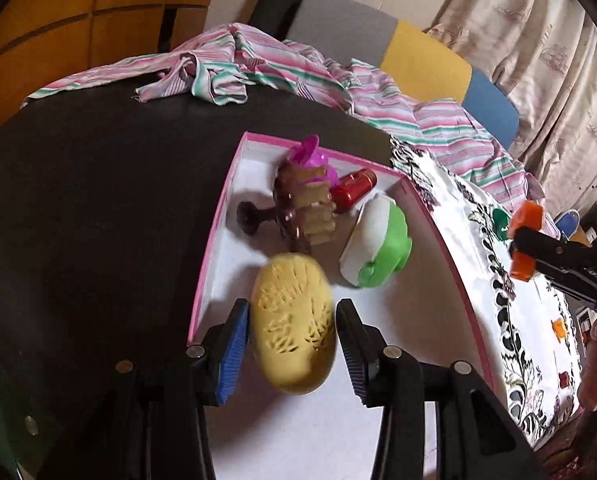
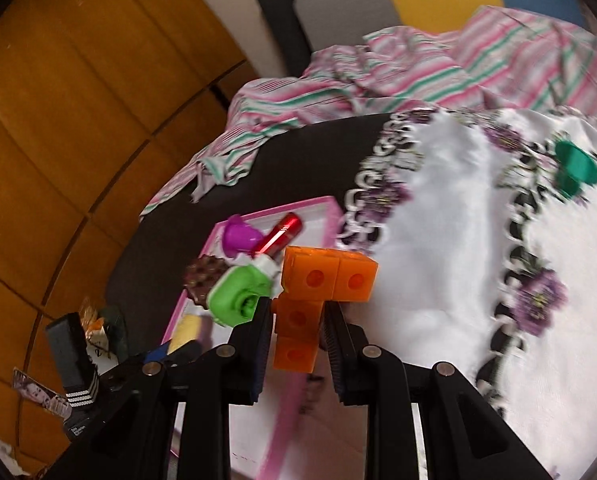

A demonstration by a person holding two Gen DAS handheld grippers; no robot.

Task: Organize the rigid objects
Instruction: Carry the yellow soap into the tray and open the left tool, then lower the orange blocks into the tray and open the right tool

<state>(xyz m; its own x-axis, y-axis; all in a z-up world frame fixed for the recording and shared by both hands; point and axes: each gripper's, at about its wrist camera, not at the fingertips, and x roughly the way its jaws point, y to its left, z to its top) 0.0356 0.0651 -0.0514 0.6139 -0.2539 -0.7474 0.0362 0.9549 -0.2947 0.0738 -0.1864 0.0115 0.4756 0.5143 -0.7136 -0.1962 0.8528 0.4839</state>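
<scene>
Orange blocks (image 2: pixel 322 284), joined, T-shaped.

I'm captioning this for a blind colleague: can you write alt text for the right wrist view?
The right gripper holds an orange block piece above the pink-rimmed box, which holds a green-and-white toy, a red can and a purple cup. To the right, a green lid lies on a white floral cloth.
</scene>
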